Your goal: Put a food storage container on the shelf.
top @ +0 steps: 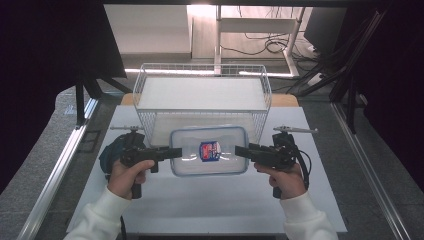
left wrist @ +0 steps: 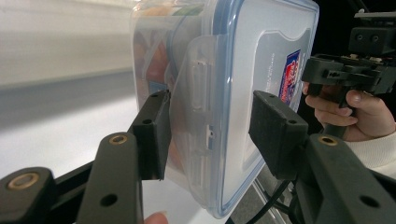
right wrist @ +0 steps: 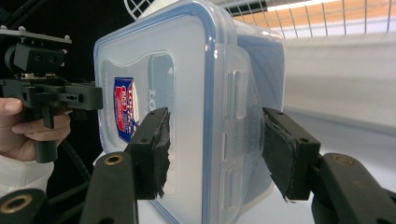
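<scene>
**Two-gripper carry: lidded box held up in front of wire basket**

Step in hand, my read: box is gripped at both ends and being carried toward the wire basket [top: 202,95] at the far side of the table [top: 210,205]. Whether it's off the surface or just resting I can't tell from above.

Where: plastic container [top: 210,151] sits mid-table, just near of the basket's front wall, between the two hands.

Grips: left gripper [top: 172,152] clamps the box's left end, one pad under the base, other pad on the lid – clear in the left gripper view [left wrist: 210,130]. Right gripper [top: 242,151] does the same at the right end [right wrist: 215,149]. Both jaws about half closed, pressed on the box, not free.

Next move, as I judge it: lift over the basket rim w/ both hands level and in step; uneven pull could twist the box out of the pads.

Materials/shape:
- container: clear hard plastic, rounded-rectangle, blue seal round the lid, snap flaps at the ends, red/blue label [top: 210,150] on top; coloured contents inside, can't ID.
- basket: white wire mesh, rectangular, open top.
- pads: black, right ones look frayed.
- table: smooth, white.
</scene>
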Demonstrator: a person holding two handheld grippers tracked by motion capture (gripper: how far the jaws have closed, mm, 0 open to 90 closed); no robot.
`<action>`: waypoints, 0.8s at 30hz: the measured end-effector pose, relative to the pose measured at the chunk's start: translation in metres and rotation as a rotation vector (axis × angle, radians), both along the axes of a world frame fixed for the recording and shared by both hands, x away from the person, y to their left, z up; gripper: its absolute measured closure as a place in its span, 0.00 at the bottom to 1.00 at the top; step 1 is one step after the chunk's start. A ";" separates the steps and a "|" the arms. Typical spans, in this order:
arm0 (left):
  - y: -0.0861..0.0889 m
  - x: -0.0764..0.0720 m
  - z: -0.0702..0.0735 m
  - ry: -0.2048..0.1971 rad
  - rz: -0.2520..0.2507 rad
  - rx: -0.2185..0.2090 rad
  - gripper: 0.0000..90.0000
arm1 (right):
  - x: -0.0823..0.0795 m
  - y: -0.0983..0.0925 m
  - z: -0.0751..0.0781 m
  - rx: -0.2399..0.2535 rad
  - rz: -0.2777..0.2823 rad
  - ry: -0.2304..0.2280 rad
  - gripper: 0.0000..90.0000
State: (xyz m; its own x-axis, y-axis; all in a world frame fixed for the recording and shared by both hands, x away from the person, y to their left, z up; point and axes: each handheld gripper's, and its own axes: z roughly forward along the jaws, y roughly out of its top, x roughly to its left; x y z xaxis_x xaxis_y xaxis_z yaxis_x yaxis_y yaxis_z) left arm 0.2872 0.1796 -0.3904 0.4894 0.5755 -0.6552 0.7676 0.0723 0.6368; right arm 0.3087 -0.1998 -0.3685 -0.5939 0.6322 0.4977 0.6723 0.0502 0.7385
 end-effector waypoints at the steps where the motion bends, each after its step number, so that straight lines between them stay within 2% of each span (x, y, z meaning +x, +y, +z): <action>1: 0.000 0.001 0.002 -0.001 -0.001 0.000 0.55 | 0.001 0.000 0.003 -0.001 0.000 -0.004 0.49; 10: 0.008 0.010 0.027 -0.036 0.003 0.022 0.55 | 0.012 0.008 0.023 0.007 0.009 -0.033 0.49; 20: 0.011 0.021 0.044 -0.060 -0.001 0.029 0.55 | 0.020 0.012 0.037 0.014 0.010 -0.063 0.49; 24: 0.013 0.030 0.053 -0.069 -0.005 0.030 0.55 | 0.027 0.013 0.045 0.017 0.011 -0.072 0.49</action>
